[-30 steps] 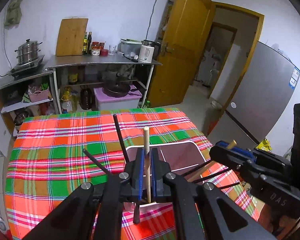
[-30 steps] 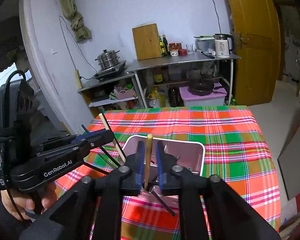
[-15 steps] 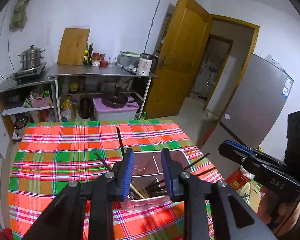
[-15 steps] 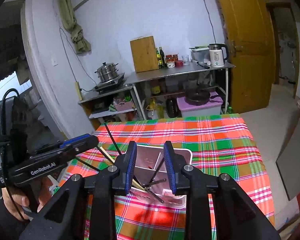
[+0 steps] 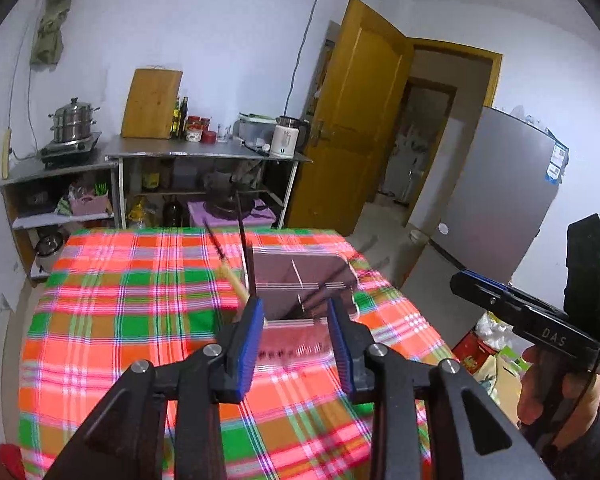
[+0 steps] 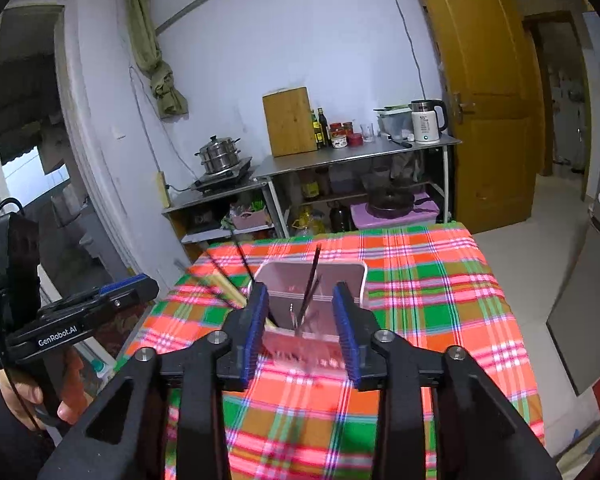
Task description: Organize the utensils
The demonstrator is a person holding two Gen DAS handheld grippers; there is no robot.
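A pale pink divided utensil holder [image 5: 342, 270] stands on the plaid tablecloth [image 5: 140, 320]; it also shows in the right wrist view [image 6: 360, 272]. Dark chopsticks [image 5: 244, 240] and a wooden chopstick [image 5: 236, 284] lean out of its left side; in the right wrist view a dark chopstick [image 6: 312, 276] stands in it and a wooden one [image 6: 224, 286] leans left. My left gripper [image 5: 296, 340] is open and empty, above the holder's near edge. My right gripper [image 6: 302, 332] is open and empty, also over the holder's near edge.
The table [image 6: 480, 300] is covered by the red, green and orange cloth. Behind it stand metal shelves [image 5: 204, 156] with a cutting board, bottles, kettle and a steamer pot [image 5: 74, 124]. A yellow door [image 5: 360, 120] and a grey fridge [image 5: 508, 200] are at right.
Both grippers held wooden chopsticks over the holder a second ago, then opened and let them drop in. Both have since drawn back and up, jaws wider.
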